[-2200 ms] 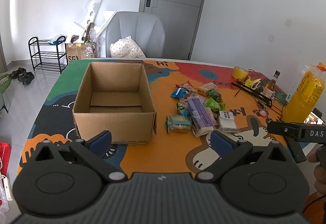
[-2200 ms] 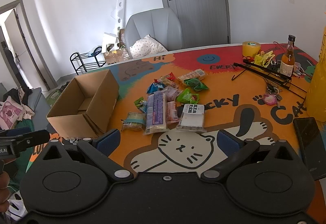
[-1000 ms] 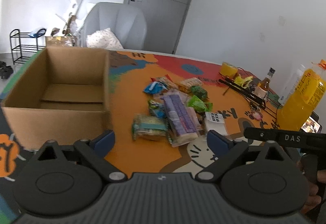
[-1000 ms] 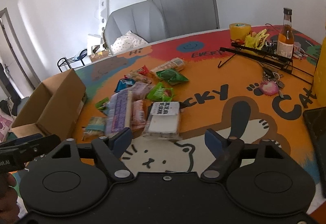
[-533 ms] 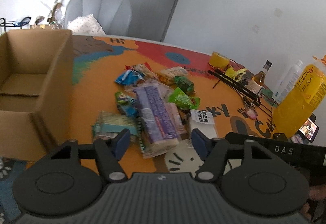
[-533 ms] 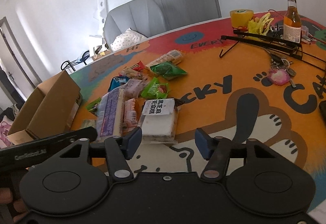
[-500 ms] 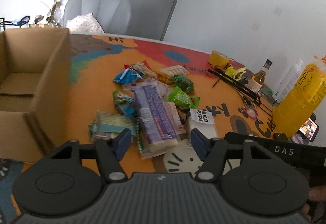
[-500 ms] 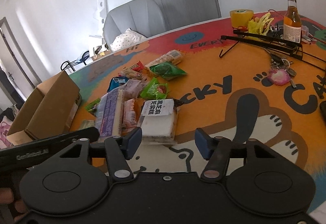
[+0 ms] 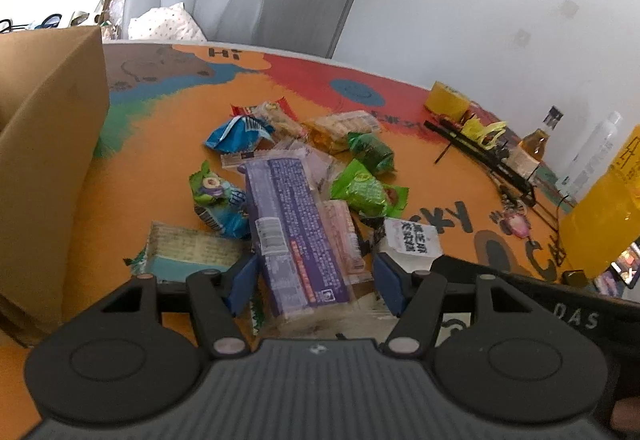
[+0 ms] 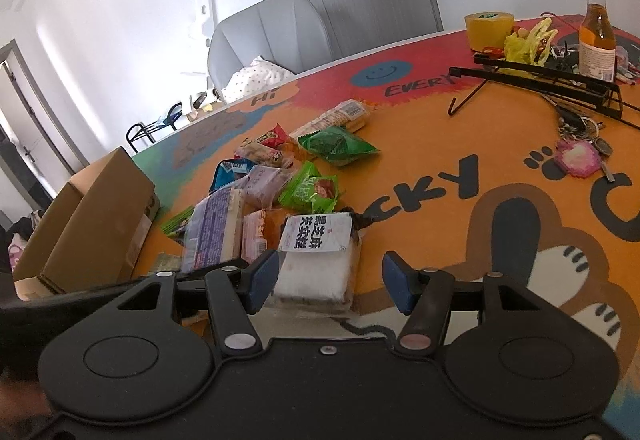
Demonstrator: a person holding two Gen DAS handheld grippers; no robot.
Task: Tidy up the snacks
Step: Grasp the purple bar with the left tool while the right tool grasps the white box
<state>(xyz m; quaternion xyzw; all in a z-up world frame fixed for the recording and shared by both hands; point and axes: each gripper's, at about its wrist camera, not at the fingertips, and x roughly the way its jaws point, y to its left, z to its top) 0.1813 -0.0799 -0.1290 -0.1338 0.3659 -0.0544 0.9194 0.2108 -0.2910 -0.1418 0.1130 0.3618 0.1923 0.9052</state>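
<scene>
A pile of snack packets lies on the colourful table mat. My left gripper [image 9: 314,282] is open, its blue pads on either side of the near end of a long purple packet [image 9: 294,228]. My right gripper [image 10: 334,282] is open, with the near end of a white packet with black lettering [image 10: 316,260] between its pads, closer to the left one. The white packet also shows in the left wrist view [image 9: 412,240]. An open cardboard box [image 9: 44,160] stands left of the pile; it also shows in the right wrist view [image 10: 88,220].
Green packets [image 9: 366,192], a blue packet [image 9: 238,134] and a pale cracker packet [image 9: 188,250] lie in the pile. A black rack [image 10: 536,78], a glass bottle [image 10: 596,28], yellow tape [image 10: 488,28], keys [image 10: 578,152] and an orange juice jug [image 9: 604,208] stand to the right.
Both grippers have moved forward and down toward the pile and narrowed their opening. The left one now straddles the purple packet, the right one the white packet. The box has slid toward the left edge.
</scene>
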